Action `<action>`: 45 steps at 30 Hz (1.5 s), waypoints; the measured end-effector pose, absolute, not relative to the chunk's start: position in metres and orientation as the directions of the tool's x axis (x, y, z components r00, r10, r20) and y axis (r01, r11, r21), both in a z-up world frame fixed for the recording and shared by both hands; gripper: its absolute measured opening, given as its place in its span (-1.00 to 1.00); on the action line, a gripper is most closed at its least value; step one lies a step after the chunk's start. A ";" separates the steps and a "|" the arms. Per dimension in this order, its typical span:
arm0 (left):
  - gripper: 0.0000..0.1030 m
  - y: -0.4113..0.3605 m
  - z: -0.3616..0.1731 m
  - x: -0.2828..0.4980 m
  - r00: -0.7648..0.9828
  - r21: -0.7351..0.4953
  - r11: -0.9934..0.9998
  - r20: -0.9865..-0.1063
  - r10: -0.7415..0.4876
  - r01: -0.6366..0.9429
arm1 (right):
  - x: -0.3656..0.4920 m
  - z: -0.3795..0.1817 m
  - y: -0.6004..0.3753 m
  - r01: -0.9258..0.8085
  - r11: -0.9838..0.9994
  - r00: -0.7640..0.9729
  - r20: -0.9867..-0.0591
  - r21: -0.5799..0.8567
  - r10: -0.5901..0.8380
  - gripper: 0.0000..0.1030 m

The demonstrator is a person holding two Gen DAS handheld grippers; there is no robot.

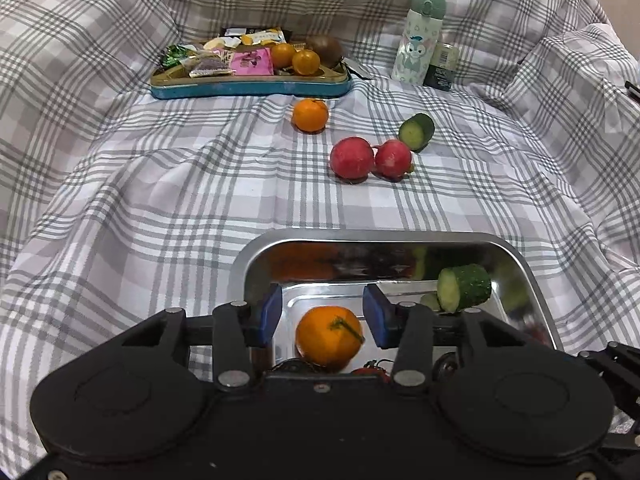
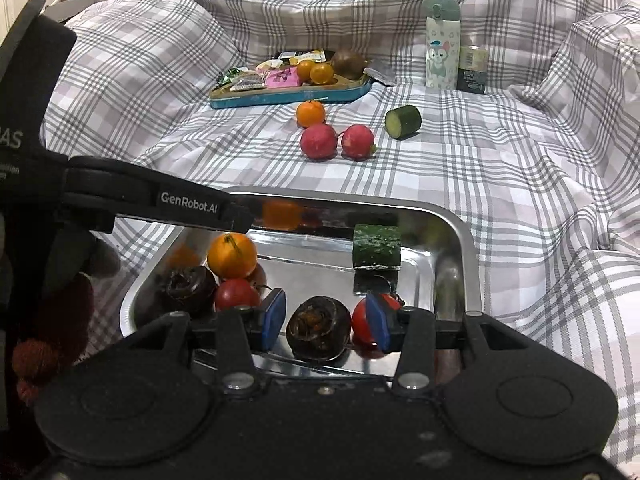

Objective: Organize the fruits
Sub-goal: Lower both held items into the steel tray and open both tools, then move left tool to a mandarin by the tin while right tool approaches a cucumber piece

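Observation:
My left gripper [image 1: 325, 315] stands open low over the steel tray [image 1: 400, 238]. An orange [image 1: 329, 336] lies in the tray between its blue pads, with a gap on each side. A cucumber piece [image 1: 464, 288] stands in the tray's right corner. In the right wrist view my right gripper [image 2: 326, 321] is open over the tray's near end, a dark round fruit [image 2: 318, 330] lying between its pads untouched. A tomato [image 2: 360, 326] sits behind the right pad, and another tomato [image 2: 236, 294] and a second dark fruit [image 2: 186, 286] lie by the orange [image 2: 232, 254].
On the checked cloth beyond the tray lie an orange [image 1: 310, 115], two red round fruits [image 1: 352, 158] and a cucumber piece [image 1: 417, 132]. A blue tin [image 1: 248, 88] with snacks, oranges and a kiwi stands at the back. A bottle [image 1: 420, 38] and a jar [image 1: 442, 66] stand back right.

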State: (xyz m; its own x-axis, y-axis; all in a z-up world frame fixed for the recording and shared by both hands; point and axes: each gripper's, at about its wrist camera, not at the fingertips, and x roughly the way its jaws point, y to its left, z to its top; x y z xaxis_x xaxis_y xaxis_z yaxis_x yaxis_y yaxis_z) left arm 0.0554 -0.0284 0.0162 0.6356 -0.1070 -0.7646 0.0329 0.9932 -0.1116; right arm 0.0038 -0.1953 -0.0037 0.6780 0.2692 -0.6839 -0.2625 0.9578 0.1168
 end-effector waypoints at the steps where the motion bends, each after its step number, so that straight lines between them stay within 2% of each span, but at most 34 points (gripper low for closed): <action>1: 0.04 -0.028 0.017 0.054 0.637 -0.106 0.994 -0.764 -0.101 0.030 | 0.003 -0.003 -0.196 -0.262 0.958 0.680 -0.682 0.117 0.269 -0.10; 21: 0.04 -0.029 0.031 0.055 0.658 -0.047 0.999 -0.751 -0.053 0.027 | 0.009 0.002 -0.215 -0.201 0.973 0.722 -0.654 0.115 0.226 -0.10; 32: 0.04 -0.037 0.045 0.096 0.715 0.015 0.998 -0.699 -0.029 0.055 | 0.069 0.007 -0.231 -0.167 0.983 0.775 -0.607 0.076 0.178 -0.10; 45: 0.04 -0.041 0.036 0.150 0.715 0.017 0.998 -0.698 -0.035 0.066 | 0.134 0.006 -0.232 -0.138 0.990 0.808 -0.576 0.027 0.128 -0.10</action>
